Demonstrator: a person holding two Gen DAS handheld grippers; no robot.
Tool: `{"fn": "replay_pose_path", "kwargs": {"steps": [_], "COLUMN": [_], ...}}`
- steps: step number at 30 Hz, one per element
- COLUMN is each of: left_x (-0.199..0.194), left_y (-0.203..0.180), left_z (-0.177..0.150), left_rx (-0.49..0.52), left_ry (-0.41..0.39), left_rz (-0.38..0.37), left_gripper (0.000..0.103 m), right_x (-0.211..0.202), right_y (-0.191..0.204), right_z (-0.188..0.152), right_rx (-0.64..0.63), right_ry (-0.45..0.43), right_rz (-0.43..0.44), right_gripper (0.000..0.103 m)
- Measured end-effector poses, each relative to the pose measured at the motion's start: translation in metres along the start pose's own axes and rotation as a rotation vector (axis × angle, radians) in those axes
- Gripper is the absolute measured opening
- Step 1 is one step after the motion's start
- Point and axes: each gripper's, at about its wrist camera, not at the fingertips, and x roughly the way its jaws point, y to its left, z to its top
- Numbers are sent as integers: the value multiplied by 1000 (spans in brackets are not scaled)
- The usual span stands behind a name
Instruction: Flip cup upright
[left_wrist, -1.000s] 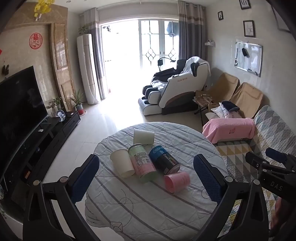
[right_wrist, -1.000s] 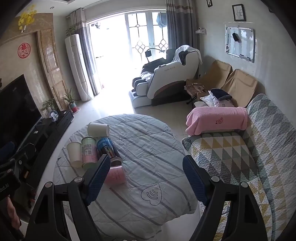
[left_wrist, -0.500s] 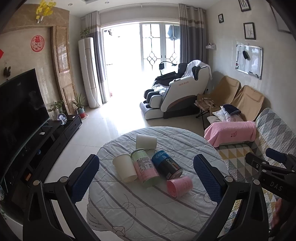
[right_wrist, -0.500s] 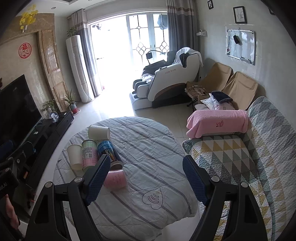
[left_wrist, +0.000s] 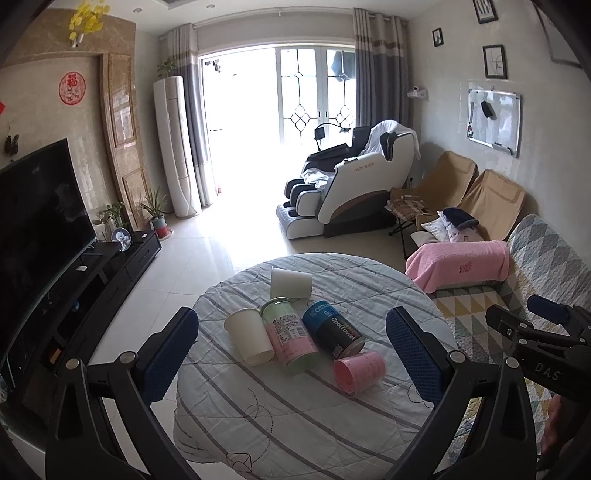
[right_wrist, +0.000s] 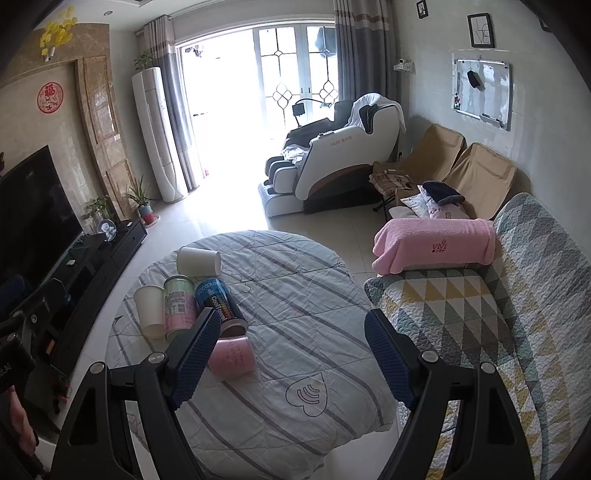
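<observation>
2 hand-held grippers raised above table (left_wrist: 258, 413), left hand-held gripper (left_wrist: 291, 354) spread wide, right hand-held gripper (right_wrist: 291, 354) spread wide, pink cup (left_wrist: 359, 373) lying sideways

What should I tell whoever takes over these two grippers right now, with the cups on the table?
Left gripper: open, empty, above the table.
Right gripper: open, empty, also off the table.
Pink cup, two white cups and two cans all lie on their sides, clustered on the cloth.
Done: nothing flipped.
Left: grasp a cup, probably the pink one nearest, and stand it upright.
</observation>
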Motion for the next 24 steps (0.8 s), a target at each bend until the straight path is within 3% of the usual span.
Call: {"fn": "replay_pose_path", "kwargs": {"steps": [24], "left_x": [4], "left_y": [0], "left_z": [0], "left_rx": [10], "left_ry": [-10], "left_rz": [-18], "left_gripper": [103], "right_x": [2], "right_y": [1], "right_z": [-1], "right_rx": [-2], "right_ry": [8], "right_rz": [-1], "right_gripper": [82]}}
